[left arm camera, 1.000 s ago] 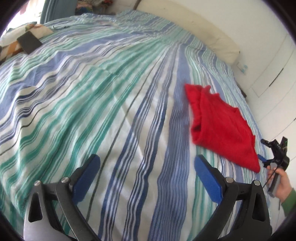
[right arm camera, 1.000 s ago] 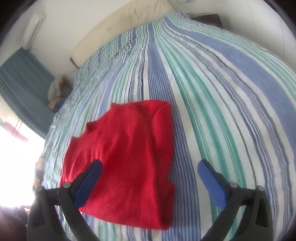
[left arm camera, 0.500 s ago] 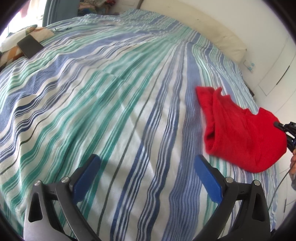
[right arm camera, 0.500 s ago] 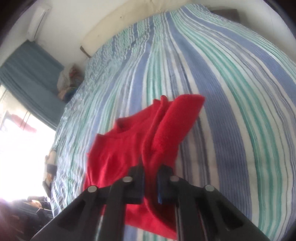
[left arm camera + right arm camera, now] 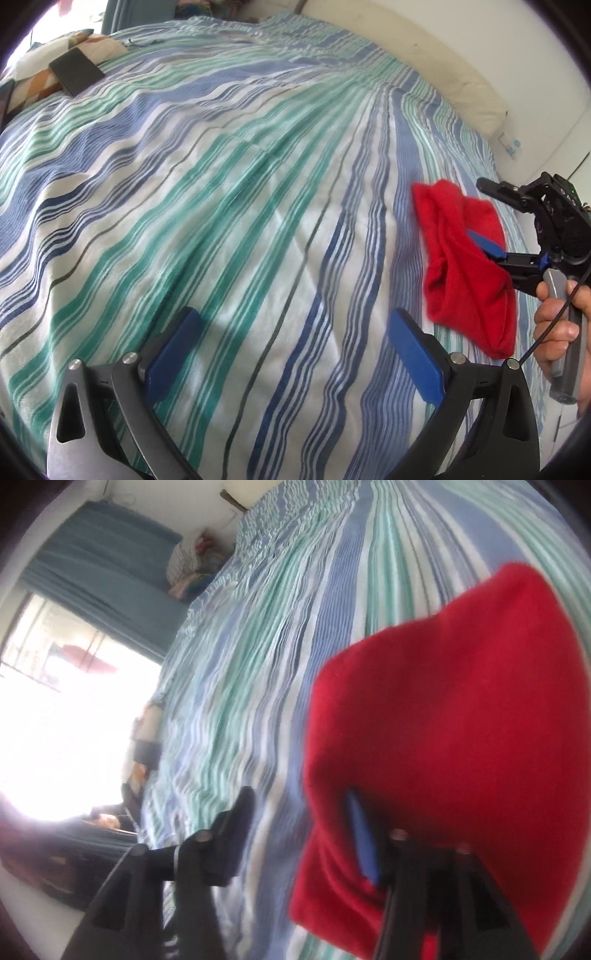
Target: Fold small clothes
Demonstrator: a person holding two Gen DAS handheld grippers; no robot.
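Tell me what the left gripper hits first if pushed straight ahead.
Probably the striped bedspread. The open left gripper points at bare cover, and the red garment lies off to its right.

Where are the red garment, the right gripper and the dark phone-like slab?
red garment [image 5: 469, 280]: left wrist view, middle of the bunched cloth.
right gripper [image 5: 491, 221]: left wrist view, between its spread fingertips.
dark slab [image 5: 77, 76]: left wrist view, its flat face.

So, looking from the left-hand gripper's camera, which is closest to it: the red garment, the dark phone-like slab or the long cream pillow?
1. Red garment, just ahead on the right side.
2. Dark slab, far left, lying on a patterned cushion.
3. Cream pillow, along the far edge by the wall.

The last two are fairly close to call.
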